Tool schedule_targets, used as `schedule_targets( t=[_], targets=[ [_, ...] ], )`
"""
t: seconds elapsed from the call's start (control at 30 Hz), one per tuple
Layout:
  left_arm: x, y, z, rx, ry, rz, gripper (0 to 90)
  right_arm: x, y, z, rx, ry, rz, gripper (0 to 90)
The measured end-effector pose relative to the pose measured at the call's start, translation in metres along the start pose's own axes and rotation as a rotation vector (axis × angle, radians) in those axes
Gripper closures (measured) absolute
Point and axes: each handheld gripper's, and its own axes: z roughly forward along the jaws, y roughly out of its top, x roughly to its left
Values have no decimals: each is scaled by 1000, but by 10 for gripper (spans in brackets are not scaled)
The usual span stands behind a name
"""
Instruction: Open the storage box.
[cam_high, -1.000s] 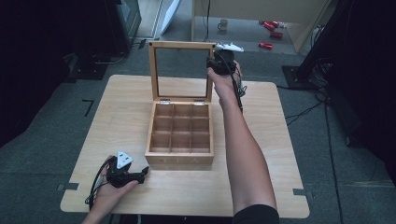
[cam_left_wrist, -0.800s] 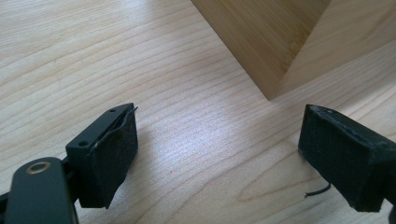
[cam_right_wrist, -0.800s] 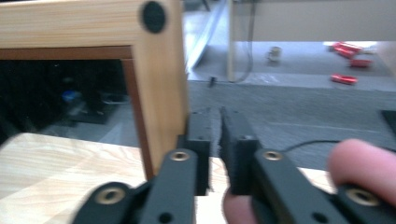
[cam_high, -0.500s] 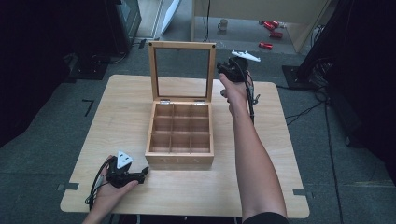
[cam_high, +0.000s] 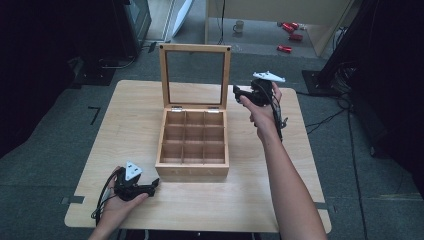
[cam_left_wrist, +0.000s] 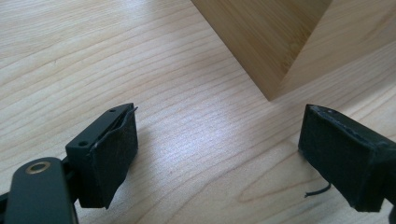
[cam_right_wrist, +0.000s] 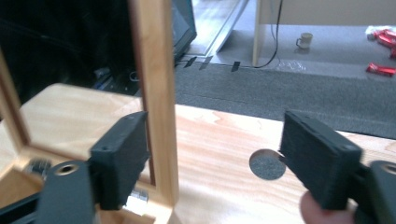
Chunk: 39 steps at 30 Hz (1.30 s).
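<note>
A wooden box (cam_high: 192, 167) with several small compartments stands mid-table. Its glass-paned lid (cam_high: 195, 49) is raised upright. My right gripper (cam_high: 239, 94) hovers just right of the lid's right rail, about halfway up. In the right gripper view the right gripper (cam_right_wrist: 219, 154) has just been opening, with nothing pressed between the pads. The lid's rail (cam_right_wrist: 156, 93) stands beside its left pad. My left gripper (cam_high: 152, 185) rests on the table by the box's front left corner. There the left gripper (cam_left_wrist: 229, 149) is open over bare wood, with the box corner (cam_left_wrist: 268, 51) ahead.
The light wooden table (cam_high: 300, 165) has a round hole (cam_right_wrist: 267, 164) near its far right. On the floor behind lie a mug (cam_high: 239, 25) and red items (cam_high: 285, 48). Dark equipment stands left and right of the table.
My right hand has dropped from the lid's top right corner, down and slightly right, and its jaws have opened off the lid. The lid stays upright. The left hand has not moved.
</note>
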Motion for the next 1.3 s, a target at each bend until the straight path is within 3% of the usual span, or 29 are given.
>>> schedule_targets(
  t=[0.03, 0.33, 0.7, 0.8, 0.83, 0.97, 1.13, 1.3],
  targets=[
    [0, 0, 0, 1, 0, 1, 122, 0, -6, -7, 1, 16, -7, 187],
    [0, 0, 0, 0, 0, 0, 123, -1, -38, -34, 38, 18, -44, 161],
    [0, 0, 0, 0, 0, 0, 123, -19, -85, -76, 50, 1, -17, 158],
    [0, 0, 0, 0, 0, -1, 123, -22, -91, -83, 46, -2, -17, 158],
    [0, 0, 0, 0, 1, -2, 123, -24, -96, -90, 39, -11, -36, 158],
    [0, 1, 0, 1, 1, 0, 123, -28, -105, -99, 35, -5, -16, 157],
    [0, 1, 1, 0, 2, -1, 123, -32, -123, -110, 43, -16, -26, 156],
    [0, 1, 1, -1, 1, -2, 123, -35, -151, -124, 60, -33, -27, 156]
  ],
)
